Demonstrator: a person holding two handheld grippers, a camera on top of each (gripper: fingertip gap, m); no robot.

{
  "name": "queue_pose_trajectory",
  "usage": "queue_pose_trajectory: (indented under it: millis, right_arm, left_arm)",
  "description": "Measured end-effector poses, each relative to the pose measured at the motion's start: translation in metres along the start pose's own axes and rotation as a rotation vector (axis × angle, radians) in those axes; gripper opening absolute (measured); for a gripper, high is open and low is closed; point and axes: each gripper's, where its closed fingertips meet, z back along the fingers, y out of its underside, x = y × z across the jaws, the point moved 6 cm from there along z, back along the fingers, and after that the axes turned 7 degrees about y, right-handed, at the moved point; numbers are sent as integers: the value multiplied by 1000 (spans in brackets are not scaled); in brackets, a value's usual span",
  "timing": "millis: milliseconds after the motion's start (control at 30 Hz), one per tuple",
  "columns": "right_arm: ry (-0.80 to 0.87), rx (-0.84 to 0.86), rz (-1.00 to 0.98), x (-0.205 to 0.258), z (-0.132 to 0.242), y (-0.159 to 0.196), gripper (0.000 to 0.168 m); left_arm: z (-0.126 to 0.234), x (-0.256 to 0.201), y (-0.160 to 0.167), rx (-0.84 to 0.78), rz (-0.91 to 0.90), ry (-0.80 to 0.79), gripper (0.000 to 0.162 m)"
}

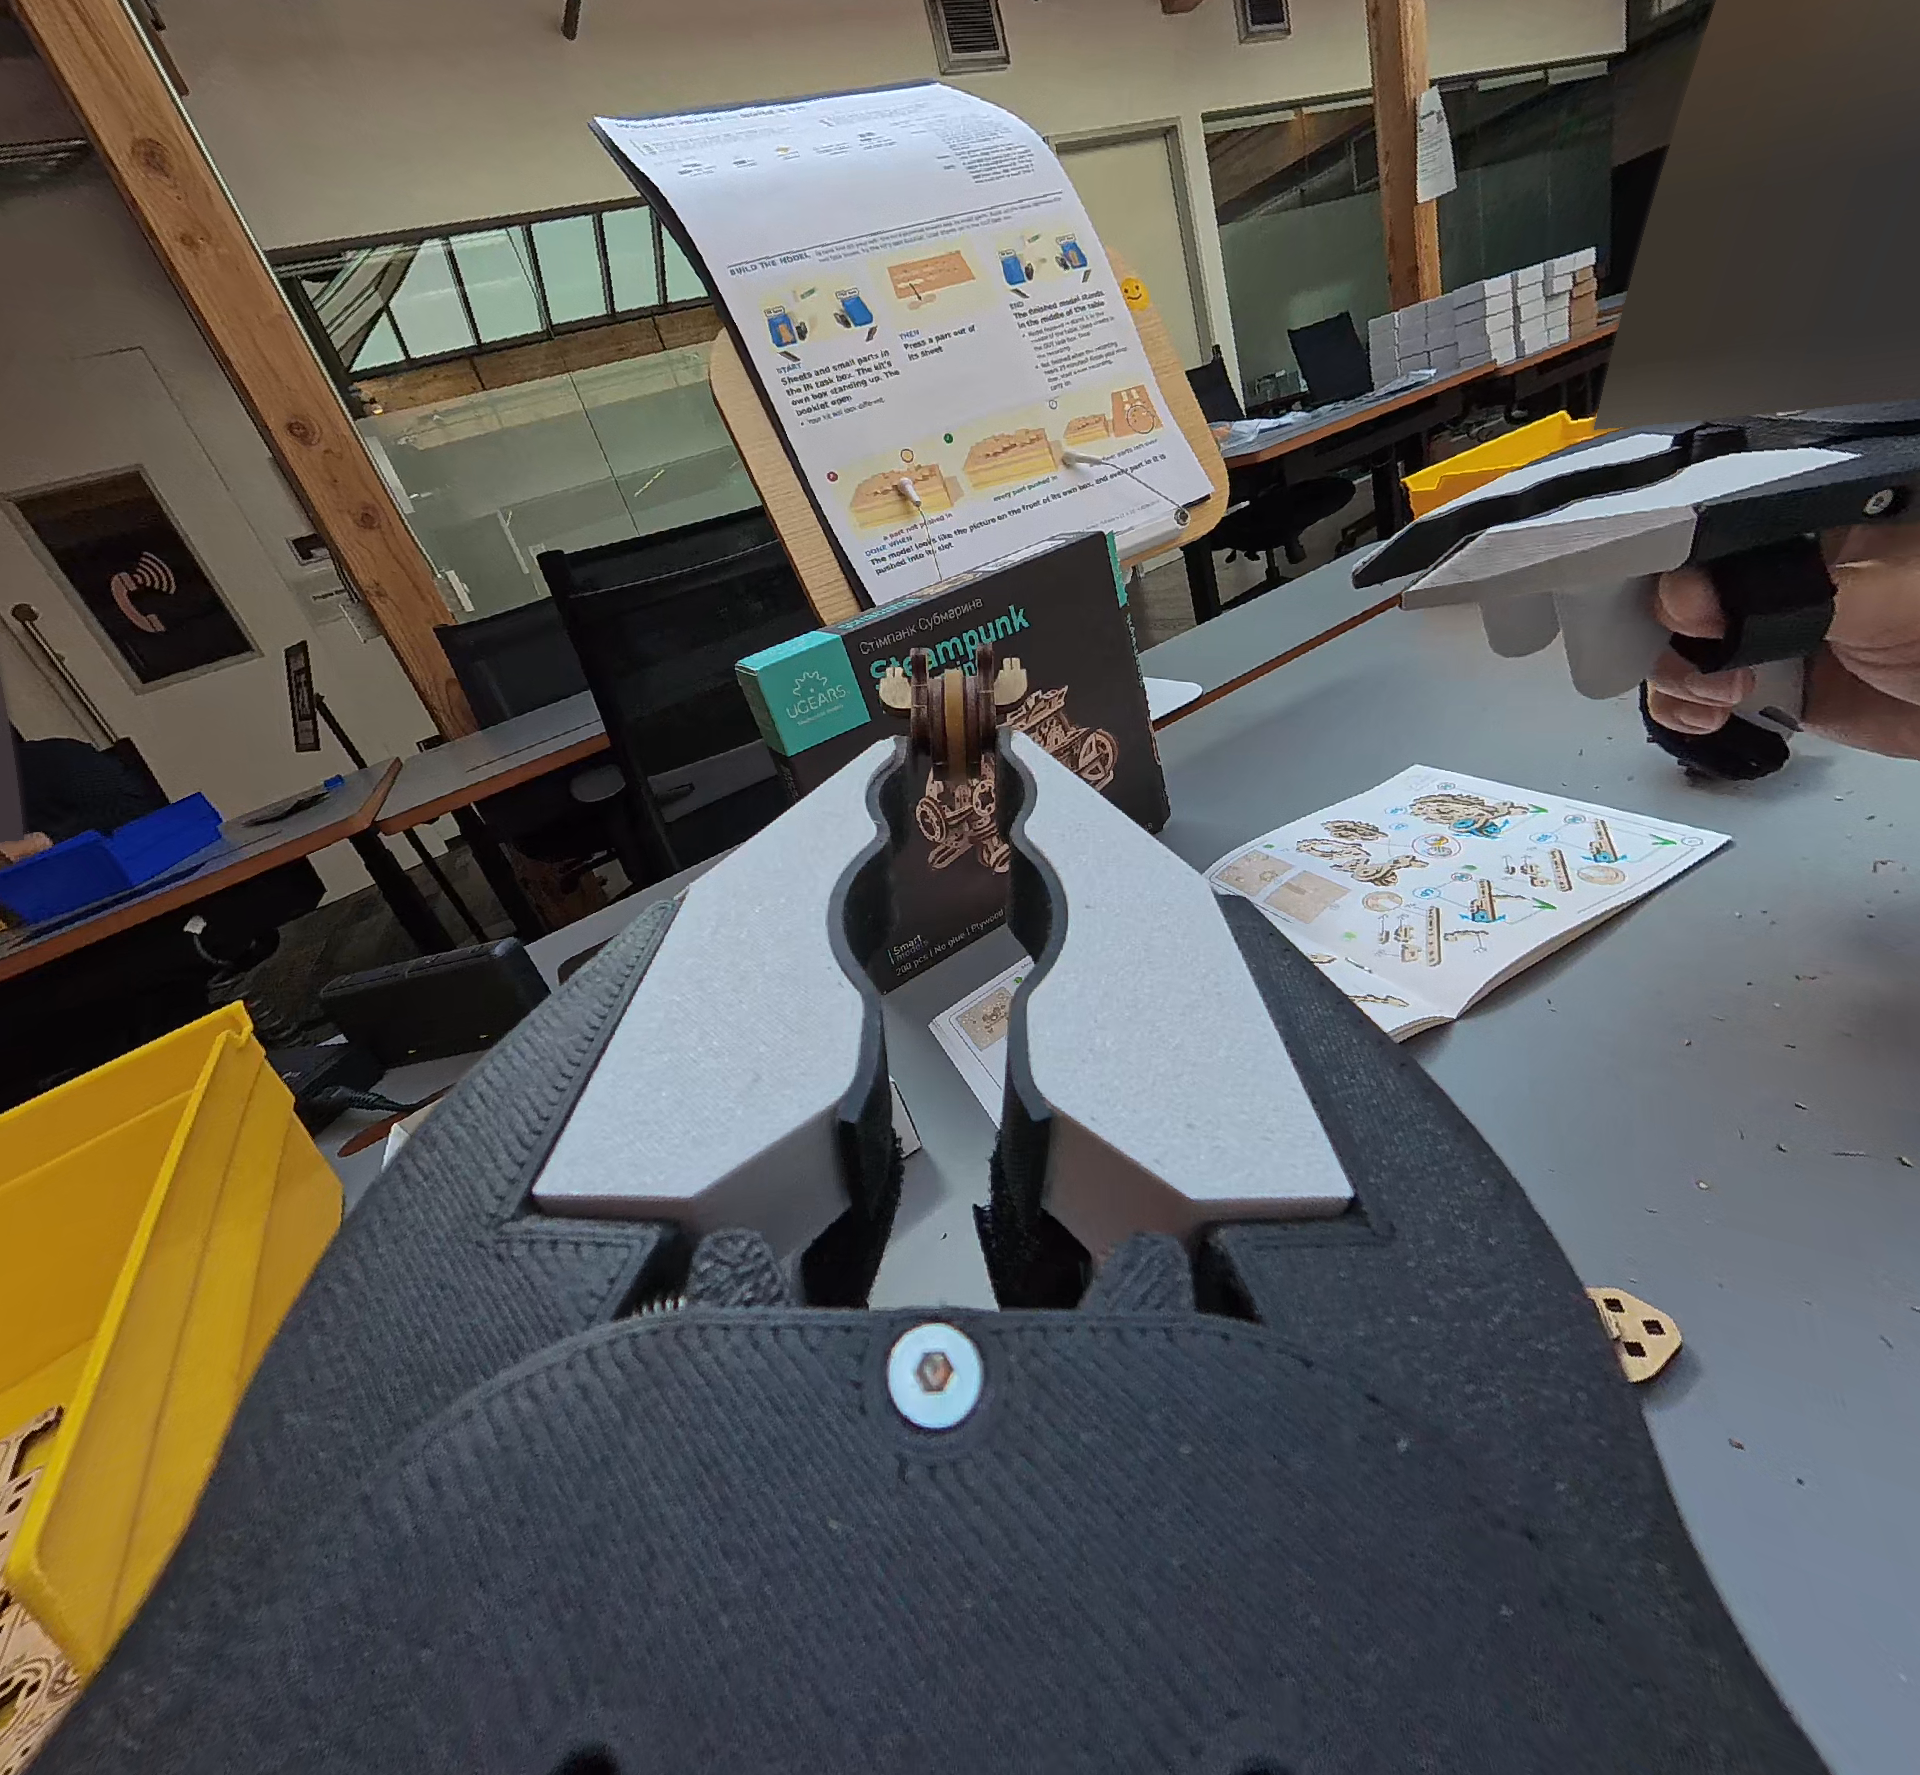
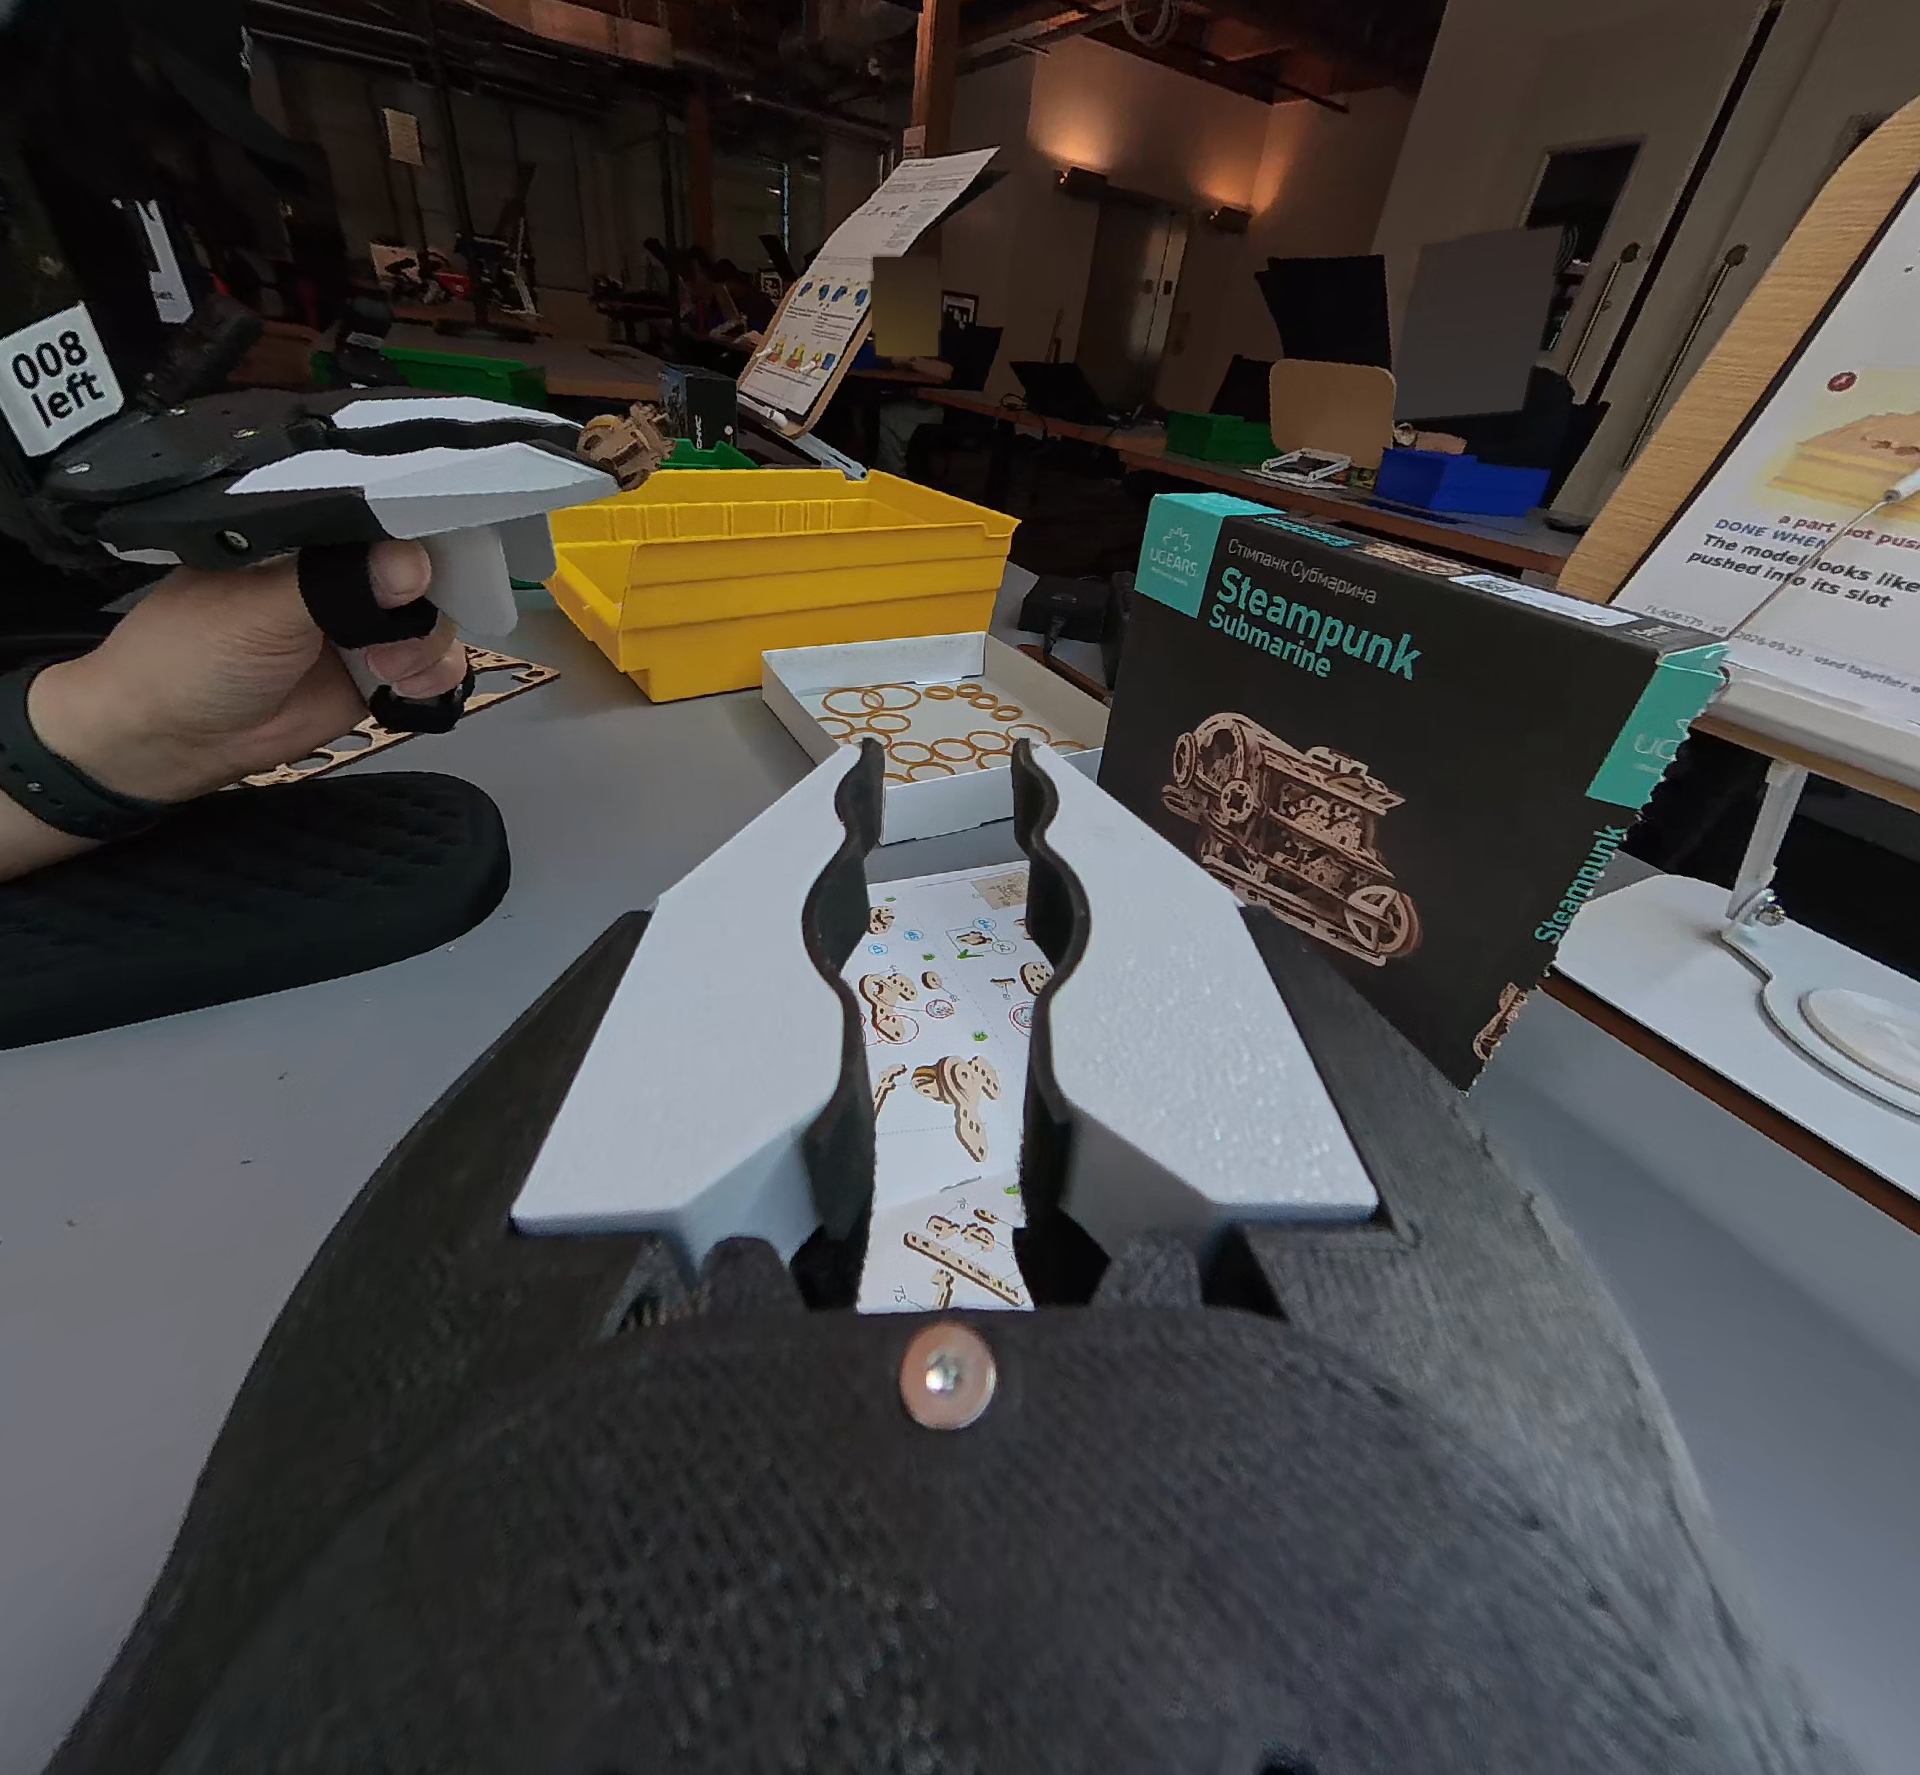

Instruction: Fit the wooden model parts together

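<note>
Behind the left gripper (image 1: 951,738), a lettered kit box (image 1: 1070,645) stands upright.

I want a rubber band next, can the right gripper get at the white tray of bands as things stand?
Probably yes. The right gripper is open and empty, and the white tray lies straight ahead of its fingertips with its top open. Only the instruction booklet lies flat beneath; the kit box stands off to one side.
</note>
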Motion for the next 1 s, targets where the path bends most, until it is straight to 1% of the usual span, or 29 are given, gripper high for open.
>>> queue_pose_trajectory:
  millis: [400,567,667,800,833,933,1000]
  right_arm:
    - [-19,33,30,6,-3,4,24]
    - [-58,69,40,10,-6,9,24]
    - [-177,151,43,23,-8,16,21]
    - [-518,300,141,64,-2,29,24]
    - [-587,348,188,73,-1,35,24]
    - [-702,491,410,90,-8,52,24]
    - [-783,570,535,103,-14,56,24]
  left_arm:
    - [0,1,1,3,10,3,13]
    - [-1,0,2,5,12,7,12]
    - [-1,0,2,8,13,12,12]
    - [-1,-1,0,4,8,16,12]
    - [0,0,0,1,9,16,12]
    - [0,1,1,2,14,17,13]
    - [0,1,1,2,15,21,12]
